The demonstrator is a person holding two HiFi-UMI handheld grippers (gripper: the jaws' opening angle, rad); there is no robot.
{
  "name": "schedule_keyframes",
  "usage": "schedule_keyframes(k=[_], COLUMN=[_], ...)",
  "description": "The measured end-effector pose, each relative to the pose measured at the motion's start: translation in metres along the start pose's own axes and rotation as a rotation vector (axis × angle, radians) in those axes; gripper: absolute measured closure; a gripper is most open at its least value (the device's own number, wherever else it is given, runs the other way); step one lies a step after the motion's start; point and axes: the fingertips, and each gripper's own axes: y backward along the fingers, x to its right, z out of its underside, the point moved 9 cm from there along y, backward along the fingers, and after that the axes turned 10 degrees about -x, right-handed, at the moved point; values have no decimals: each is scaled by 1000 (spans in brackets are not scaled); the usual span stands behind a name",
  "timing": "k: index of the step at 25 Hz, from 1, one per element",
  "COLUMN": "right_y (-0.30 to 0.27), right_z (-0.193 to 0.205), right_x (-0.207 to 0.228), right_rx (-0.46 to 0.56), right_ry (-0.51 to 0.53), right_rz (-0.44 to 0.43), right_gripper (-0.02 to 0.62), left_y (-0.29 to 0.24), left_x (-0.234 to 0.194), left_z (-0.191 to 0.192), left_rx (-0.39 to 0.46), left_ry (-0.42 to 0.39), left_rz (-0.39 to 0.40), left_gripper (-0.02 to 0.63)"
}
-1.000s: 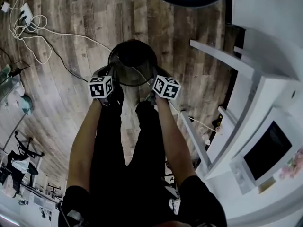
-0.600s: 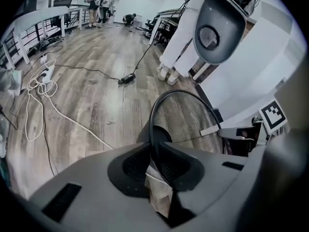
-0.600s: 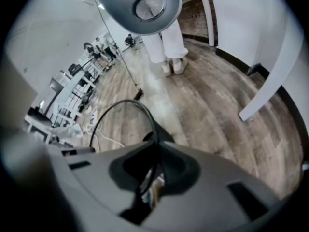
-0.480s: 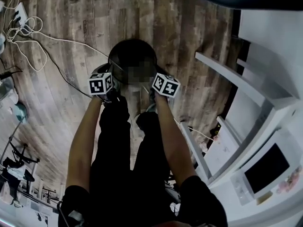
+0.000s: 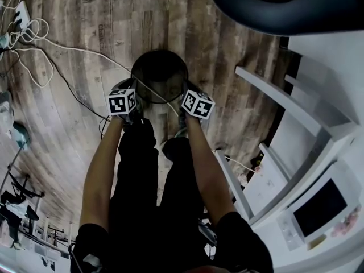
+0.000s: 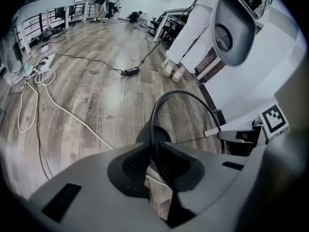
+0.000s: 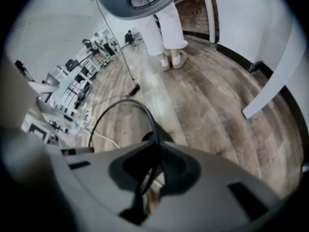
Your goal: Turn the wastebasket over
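Wastebasket (image 5: 159, 75), rim clamped by left gripper (image 6: 153, 166) and right gripper (image 7: 152, 170), has descended mouth-up toward floor (image 5: 227, 84); turnover appears nearly complete.

Beyond the wastebasket (image 5: 159, 74) the wood floor (image 5: 170, 21) lies open. Left of the wastebasket, white cables (image 5: 34, 25) trail across the boards; right of it, a white shelf unit (image 5: 318, 129) stands near.
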Motion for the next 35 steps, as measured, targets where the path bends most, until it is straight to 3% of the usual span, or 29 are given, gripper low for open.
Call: schedule_keyframes(k=[2,6,8,15,19,23,27,31,35], right_y=[0,4,11,76,136,215,288,345,418], right_z=[1,6,7,18,25,46,56,51,20], right_x=[1,9,10,-8,-28,-38,-56,-80,-110], right_rx=[8,22,28,52,81,84,118,160,243], right_ry=[-6,-78,-91,-34,-11,-14,-5,16,100], right_rz=[20,26,18,-4,-26,-31,-67,-124,-171], right_gripper=[540,516,480,483,523,549,555,560,561], left_y=[-1,4,14,84,143,211,284,344,404], left_x=[1,0,-1,15,42,88,129,164,202], left_z=[2,7,10,19,19,39,53,57,36], left_rx=[-19,-41,-38,12,71,107,125,170,274], left_ry=[11,56,85,77,79,86,25,-6,-17], left_rz=[4,-14,-20,-71,-100,-61,-56,-18,9], left_gripper=[519,421,415,414,482,509,555,560,571])
